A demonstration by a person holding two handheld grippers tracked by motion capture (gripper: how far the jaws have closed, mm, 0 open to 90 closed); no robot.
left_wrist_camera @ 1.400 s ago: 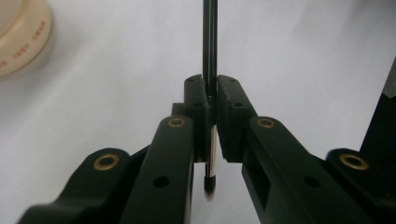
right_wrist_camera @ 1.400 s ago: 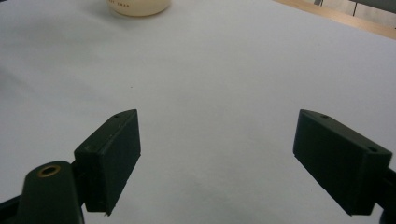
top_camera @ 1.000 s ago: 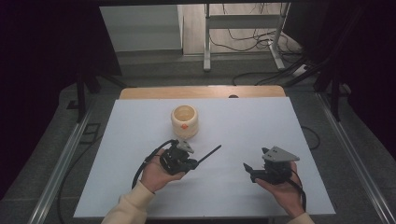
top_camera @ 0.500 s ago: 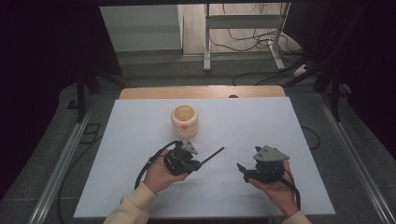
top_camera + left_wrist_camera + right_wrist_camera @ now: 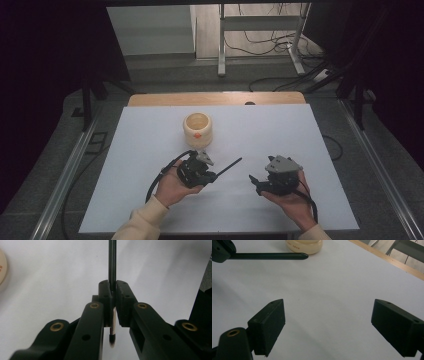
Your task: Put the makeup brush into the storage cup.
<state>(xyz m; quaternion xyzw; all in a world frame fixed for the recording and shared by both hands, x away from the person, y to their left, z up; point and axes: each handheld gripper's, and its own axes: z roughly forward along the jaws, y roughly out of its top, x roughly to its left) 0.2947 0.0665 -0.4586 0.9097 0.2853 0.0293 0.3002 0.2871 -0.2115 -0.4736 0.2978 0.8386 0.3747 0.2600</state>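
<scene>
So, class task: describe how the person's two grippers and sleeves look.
Both grippers, left gripper and right gripper, are black with blocky fingers and brass-coloured rivets. Each carries a grey three-cornered plate and trails a black cable. The sleeves are cream.

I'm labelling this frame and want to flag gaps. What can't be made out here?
- Brush tip: blurred in the left gripper view, half behind the left gripper jaws.
- Cream cup print: too small in the high view; cut off by the top edge in the right gripper view.
- Cup's contents: hidden by its wall.

White table [image 5: 150, 150], grey floor [image 5: 170, 70], metal frame legs [image 5: 221, 45], loose cables [image 5: 260, 45], dark surroundings
</scene>
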